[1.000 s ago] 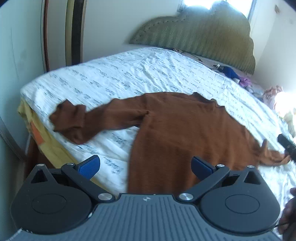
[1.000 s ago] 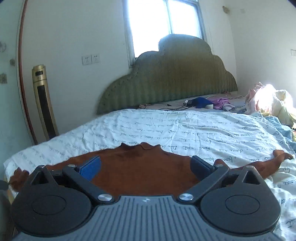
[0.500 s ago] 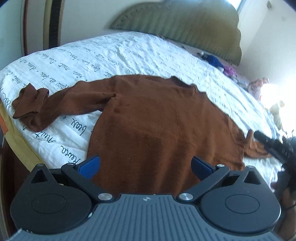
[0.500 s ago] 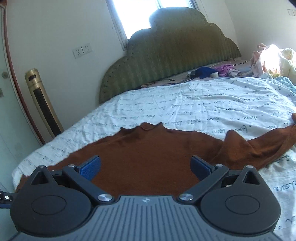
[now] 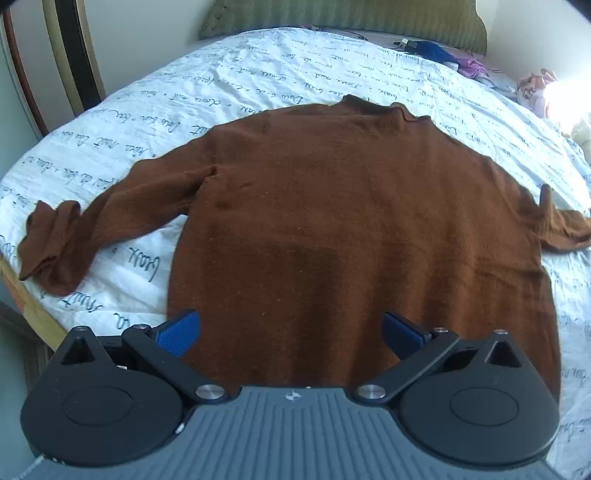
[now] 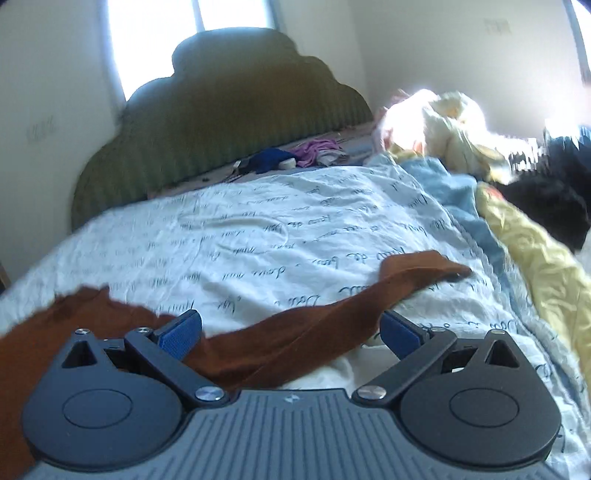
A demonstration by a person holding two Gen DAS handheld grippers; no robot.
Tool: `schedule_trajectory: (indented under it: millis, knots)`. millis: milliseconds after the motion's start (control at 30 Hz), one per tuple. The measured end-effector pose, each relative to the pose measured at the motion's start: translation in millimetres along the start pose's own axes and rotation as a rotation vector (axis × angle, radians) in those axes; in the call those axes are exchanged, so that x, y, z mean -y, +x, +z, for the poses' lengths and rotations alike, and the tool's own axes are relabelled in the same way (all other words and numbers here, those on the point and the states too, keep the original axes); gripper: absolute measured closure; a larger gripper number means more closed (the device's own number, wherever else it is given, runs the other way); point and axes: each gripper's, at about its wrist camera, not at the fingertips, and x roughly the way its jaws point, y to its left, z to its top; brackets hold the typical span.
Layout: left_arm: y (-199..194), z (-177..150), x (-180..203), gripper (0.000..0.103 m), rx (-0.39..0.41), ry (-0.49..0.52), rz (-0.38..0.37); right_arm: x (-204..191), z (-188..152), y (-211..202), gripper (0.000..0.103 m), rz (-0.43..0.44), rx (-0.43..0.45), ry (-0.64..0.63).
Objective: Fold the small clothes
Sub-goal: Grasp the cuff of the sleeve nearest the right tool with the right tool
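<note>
Bedroom setting: a bed covered by a white sheet [image 5: 258, 74] printed with dark cursive script, a green scalloped headboard [image 6: 221, 122] against the wall under a bright window [image 6: 192, 22].

Brown sweater [image 5: 351, 221] lies spread flat on the sheet, collar toward the headboard, hem toward the left wrist camera. Its left sleeve [image 5: 110, 218] runs out sideways toward the bed edge, the cuff end bunched and folded over. Its right sleeve [image 6: 332, 314] stretches across the sheet toward the far side, slightly lifted and creased, cuff resting on the sheet near a blue blanket [image 6: 454, 195].

Left gripper [image 5: 291, 328] hovers over the lower part of the sweater body, blue-padded fingers [image 5: 177, 330] spread wide apart, nothing between them. Contact with the fabric cannot be judged from this view.

Right gripper [image 6: 291, 328] is above the shoulder end of the right sleeve, fingers likewise spread wide; the sleeve passes under the gap between them, not pinched.

Outward: a yellow cloth [image 6: 535, 258] lies beside the blue blanket, a sunlit pale heap [image 6: 443, 122] beyond it. Small blue and purple garments [image 6: 295, 157] sit at the foot of the headboard. A tall gold-and-black upright unit [image 5: 74, 55] stands by the left wall. Right wrist view is motion-blurred.
</note>
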Motion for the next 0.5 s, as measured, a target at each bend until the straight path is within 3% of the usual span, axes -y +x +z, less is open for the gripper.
schedule_trajectory:
  millis: [67,267,433,467,500]
  knots:
    - [4,5,4,0.0,-0.012,-0.006,-0.029,42,19,10,0.0,-0.004,0.01,0.189]
    - [17,14,21,0.0,-0.033,0.02,-0.036,116,37,45,0.0,0.006,-0.036,0.475]
    - [26,21,31,0.0,-0.041,0.048,0.0,142,40,66,0.0,0.026,-0.011,0.559]
    - [27,22,33,0.0,-0.037,0.052,0.018,147,41,71,0.003,0.026,-0.012,0.572]
    - [28,23,35,0.0,-0.031,0.055,0.031,151,42,75,0.015,0.031,-0.008,0.589]
